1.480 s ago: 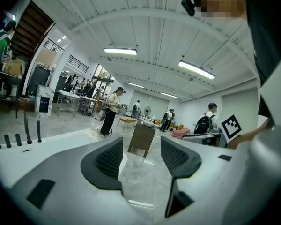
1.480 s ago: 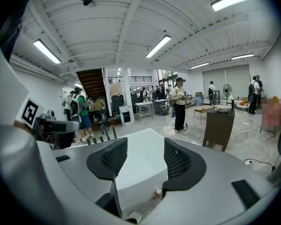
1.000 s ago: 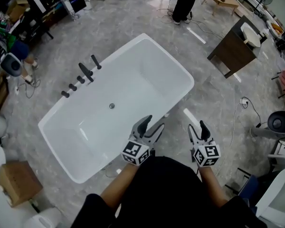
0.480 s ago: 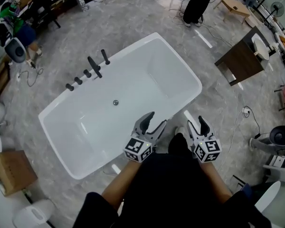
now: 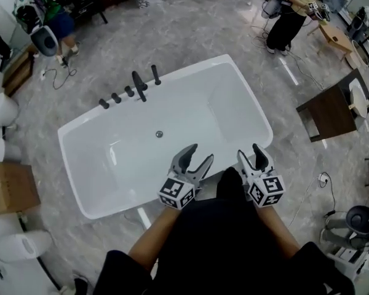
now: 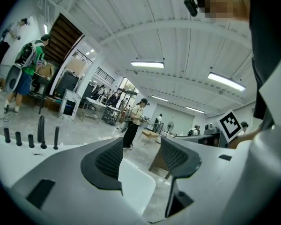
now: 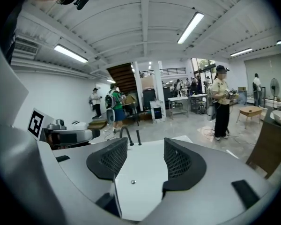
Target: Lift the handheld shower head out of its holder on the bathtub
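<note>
The white bathtub (image 5: 190, 112) lies crosswise in the head view. On its far rim stand three black knobs (image 5: 115, 98), a curved black spout (image 5: 138, 82) and, rightmost, the thin upright black handheld shower head (image 5: 155, 74) in its holder. My left gripper (image 5: 197, 157) and right gripper (image 5: 251, 155) hover over the near rim, far from the fittings, both open with nothing between the jaws. In the right gripper view the spout (image 7: 125, 135) and shower head (image 7: 138, 137) show beyond the open jaws of the right gripper (image 7: 140, 161). The left gripper view shows the row of fittings, shower head (image 6: 56, 137) included, at far left.
A wooden vanity with a basin (image 5: 332, 112) stands to the right. A person (image 5: 284, 14) stands beyond the tub's right end, and another person (image 5: 46, 11) at top left. A cardboard box (image 5: 11, 187) and white toilets (image 5: 1, 110) line the left side. Cables lie on the floor.
The head view has shifted: the tub has moved right and up in the picture and lies more level. Both grippers stay open near its near rim, the right one a little closer to it.
</note>
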Tool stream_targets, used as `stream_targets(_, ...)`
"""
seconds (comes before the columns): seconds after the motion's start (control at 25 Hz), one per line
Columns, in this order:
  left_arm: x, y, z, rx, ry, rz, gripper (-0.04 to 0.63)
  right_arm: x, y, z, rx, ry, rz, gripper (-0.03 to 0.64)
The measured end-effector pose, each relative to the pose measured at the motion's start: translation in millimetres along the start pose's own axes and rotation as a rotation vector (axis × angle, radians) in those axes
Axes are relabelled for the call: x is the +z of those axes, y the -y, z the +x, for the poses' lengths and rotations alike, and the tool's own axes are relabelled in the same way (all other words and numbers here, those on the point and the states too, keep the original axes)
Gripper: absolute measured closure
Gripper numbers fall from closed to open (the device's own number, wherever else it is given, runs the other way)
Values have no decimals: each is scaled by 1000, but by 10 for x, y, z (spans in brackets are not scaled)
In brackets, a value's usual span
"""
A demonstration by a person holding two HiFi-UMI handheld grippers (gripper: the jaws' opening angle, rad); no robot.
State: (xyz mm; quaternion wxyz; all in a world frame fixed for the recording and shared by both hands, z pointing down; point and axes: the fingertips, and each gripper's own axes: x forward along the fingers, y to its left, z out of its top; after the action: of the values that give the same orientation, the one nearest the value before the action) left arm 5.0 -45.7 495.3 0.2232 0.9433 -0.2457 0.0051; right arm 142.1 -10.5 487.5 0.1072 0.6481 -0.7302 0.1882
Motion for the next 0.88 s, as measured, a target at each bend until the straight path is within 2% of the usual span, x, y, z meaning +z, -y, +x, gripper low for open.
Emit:
stream_targets(0.16,-23,-107,389,163,-8,40,364,222,409,470,189,2,-54,400)
stream_targets(0.32,75,-361,317,325,13,22,364,470,506,729,302,8,-86,400)
stream_targets(0.44,100,-484,437,424,40,9,364,491,692,924,369,-12,-114,400)
stream_targets(0.64,62,-539,667,533,71,-28,364,443,939,1054,452,-45,-113,400)
stream_targets(0.88,98,-721,934,603,79,-29,364,387,1073,1209,519,-85,-102,400)
